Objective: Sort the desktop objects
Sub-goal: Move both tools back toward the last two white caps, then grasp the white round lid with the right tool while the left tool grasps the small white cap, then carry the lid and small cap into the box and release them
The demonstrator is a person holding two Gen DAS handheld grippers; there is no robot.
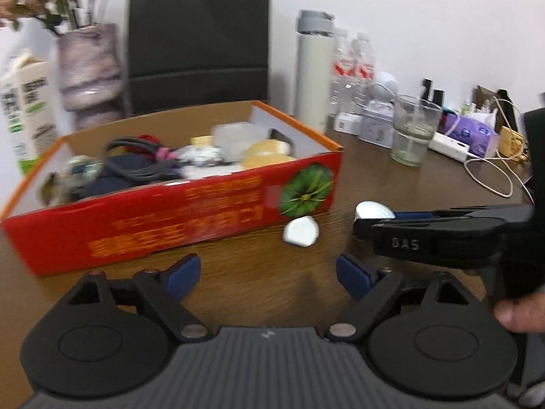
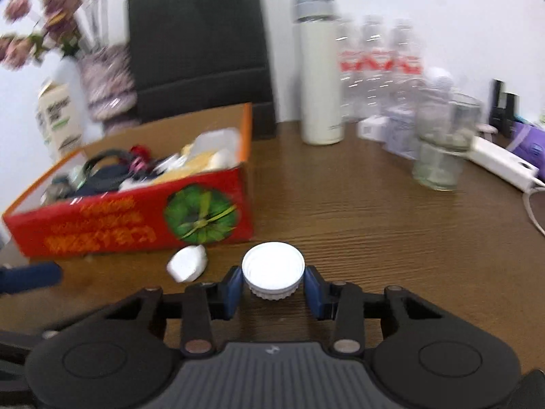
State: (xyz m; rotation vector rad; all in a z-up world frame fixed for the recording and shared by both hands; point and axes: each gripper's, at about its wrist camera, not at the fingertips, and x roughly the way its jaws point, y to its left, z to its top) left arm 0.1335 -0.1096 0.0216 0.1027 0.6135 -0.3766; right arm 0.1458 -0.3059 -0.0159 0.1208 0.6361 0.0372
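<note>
A white ribbed bottle cap (image 2: 273, 269) sits between the blue pads (image 2: 234, 288) of my right gripper (image 2: 274, 284), which is shut on it just above the wooden table. In the left wrist view the same cap (image 1: 373, 210) shows at the tip of the right gripper (image 1: 374, 221), coming in from the right. A small white rounded object (image 1: 300, 231) (image 2: 187, 263) lies on the table by the red cardboard box (image 1: 170, 220) (image 2: 119, 226), which holds several mixed items. My left gripper (image 1: 269, 274) stands open over bare table with nothing between its fingers.
Behind the box stand a black bag (image 1: 199, 37), a vase of flowers (image 1: 88, 64) and a carton (image 1: 25, 109). To the right are a white thermos (image 2: 320, 75), water bottles (image 2: 378, 68), a glass (image 2: 442, 146), a white power strip (image 2: 504, 163) and a cable (image 1: 490, 177).
</note>
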